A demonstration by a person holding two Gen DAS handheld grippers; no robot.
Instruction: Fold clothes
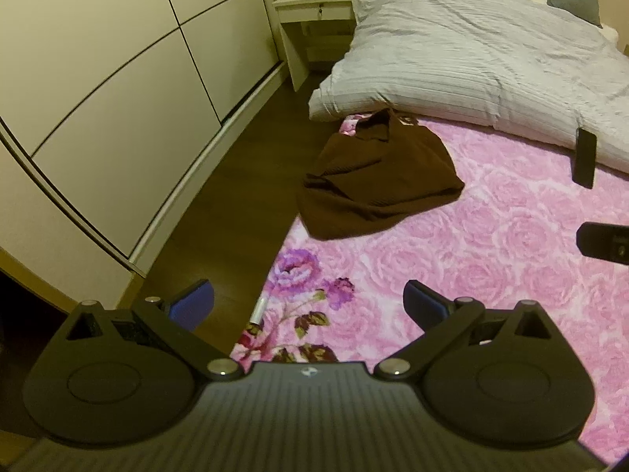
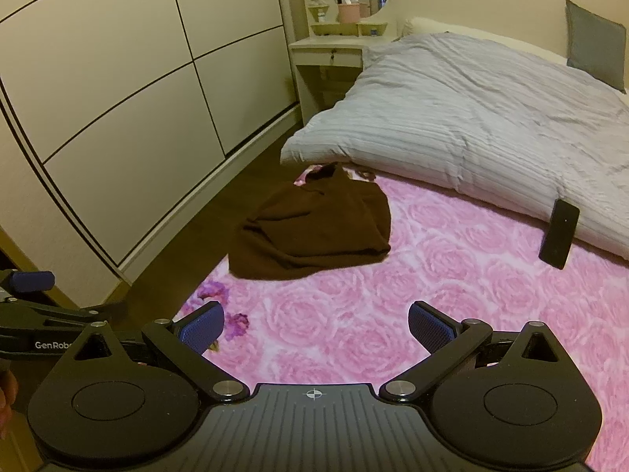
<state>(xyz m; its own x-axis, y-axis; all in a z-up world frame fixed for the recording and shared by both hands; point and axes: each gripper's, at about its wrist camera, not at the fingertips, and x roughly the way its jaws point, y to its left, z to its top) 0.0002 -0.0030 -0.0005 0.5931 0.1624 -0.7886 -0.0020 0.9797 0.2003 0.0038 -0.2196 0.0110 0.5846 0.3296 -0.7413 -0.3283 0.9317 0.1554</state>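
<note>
On the pink floral blanket (image 2: 393,334), a crumpled brown garment (image 2: 310,228) lies at eleven o'clock of the right tool (image 2: 316,326); both it and the left tool (image 1: 308,303) gape apart, empty.

Right gripper (image 1: 603,242): in the left wrist view, cut off by the frame edge at 3 o'clock; only one dark tip shows, jaw state indeterminate there. Left gripper (image 2: 31,281): in the right wrist view, cut off at 9 o'clock; lettering on its body truncated. Hand (image 2: 7,397): a sliver only, at 8 o'clock. Brown garment (image 1: 373,181): crumpled; type, sleeves and collar undeterminable; its far end meets the duvet (image 1: 471,59) edge. Shelf items (image 2: 350,8) at 12 o'clock: too small to identify. Grey cushion (image 2: 595,45): clipped at 2 o'clock
</note>
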